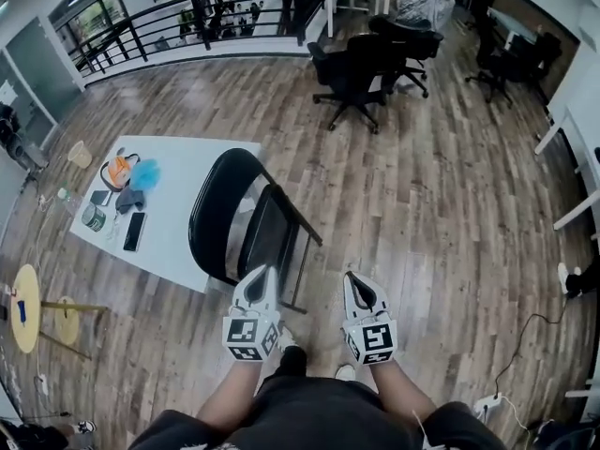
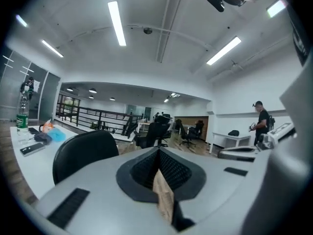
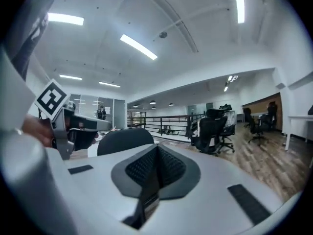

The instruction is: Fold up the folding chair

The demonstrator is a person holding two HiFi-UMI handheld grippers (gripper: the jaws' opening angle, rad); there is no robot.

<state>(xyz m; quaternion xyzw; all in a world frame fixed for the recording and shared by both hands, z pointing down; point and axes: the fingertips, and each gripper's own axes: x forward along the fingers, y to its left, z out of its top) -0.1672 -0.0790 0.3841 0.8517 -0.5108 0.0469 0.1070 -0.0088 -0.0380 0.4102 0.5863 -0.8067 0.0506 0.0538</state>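
A black folding chair point(image 1: 225, 216) stands on the wood floor against the white table's near edge, its seat point(image 1: 269, 232) tipped up close to the backrest. Both grippers hover side by side just in front of it, apart from it. My left gripper point(image 1: 265, 273) is shut with nothing between its jaws, and my right gripper point(image 1: 352, 279) is likewise shut and empty. In the left gripper view the shut jaws point(image 2: 159, 154) point past the chair's backrest point(image 2: 84, 153). The right gripper view shows its shut jaws point(image 3: 156, 152), the backrest point(image 3: 124, 140) behind them and the left gripper point(image 3: 73, 124) beside it.
The white table point(image 1: 183, 172) carries a phone, a cup, an orange item and a blue cloth. Black office chairs point(image 1: 361, 68) stand further off, before a black railing point(image 1: 187, 17). A yellow round stool point(image 1: 26, 307) is at the left. A person point(image 2: 261, 124) stands at the far right.
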